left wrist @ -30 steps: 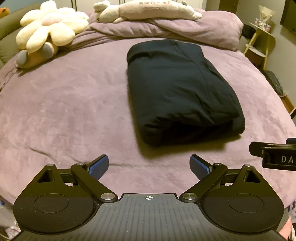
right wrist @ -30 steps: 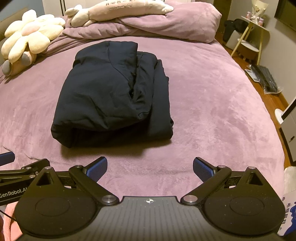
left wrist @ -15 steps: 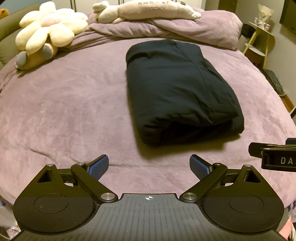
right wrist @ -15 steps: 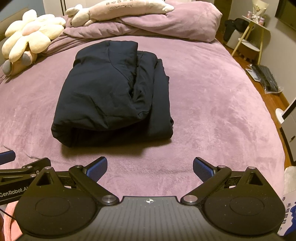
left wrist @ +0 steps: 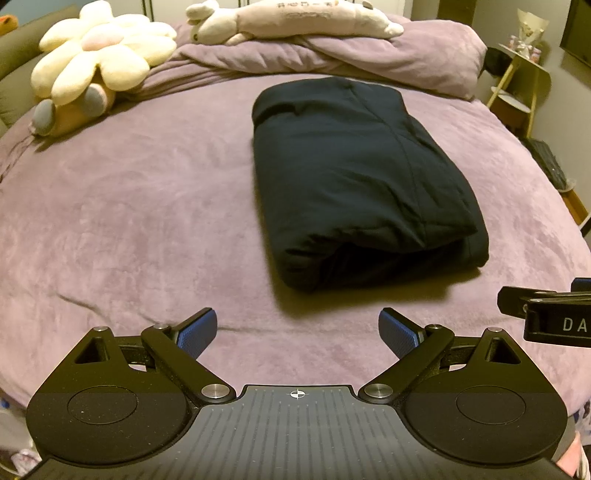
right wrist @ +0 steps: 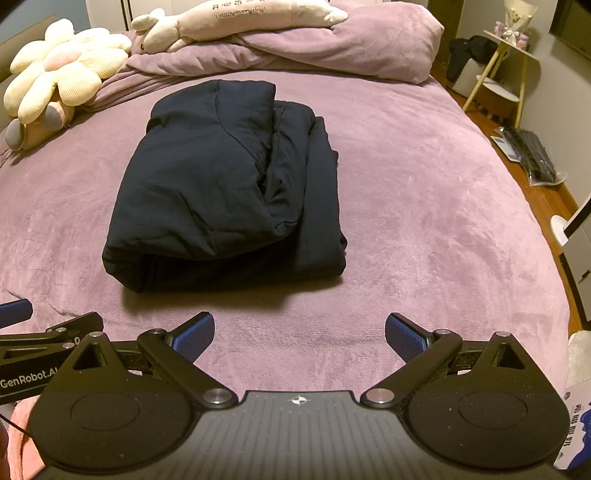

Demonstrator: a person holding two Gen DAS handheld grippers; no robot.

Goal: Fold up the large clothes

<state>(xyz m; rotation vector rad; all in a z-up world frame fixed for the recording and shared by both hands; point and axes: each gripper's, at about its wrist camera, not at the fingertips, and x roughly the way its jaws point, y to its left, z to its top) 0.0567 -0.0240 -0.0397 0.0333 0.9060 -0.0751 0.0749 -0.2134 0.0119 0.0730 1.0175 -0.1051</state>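
A dark navy garment (left wrist: 358, 177) (right wrist: 229, 192) lies folded into a thick rectangular bundle in the middle of the purple bed (left wrist: 129, 206) (right wrist: 424, 206). My left gripper (left wrist: 297, 332) hovers open near the bed's front edge, short of the bundle's near end, with nothing between its blue pads. My right gripper (right wrist: 299, 332) is open too, empty, also in front of the bundle and apart from it. Each gripper's side shows at the edge of the other's view.
A flower-shaped plush (left wrist: 96, 70) (right wrist: 59, 77) sits at the back left. A long plush (left wrist: 295, 18) (right wrist: 236, 18) rests on a bunched purple duvet (right wrist: 332, 51) at the head. A yellow side table (right wrist: 506, 70) and a keyboard (right wrist: 532, 155) on the floor lie right of the bed.
Both views have shifted only very slightly; the bundle and both open grippers stand as before.
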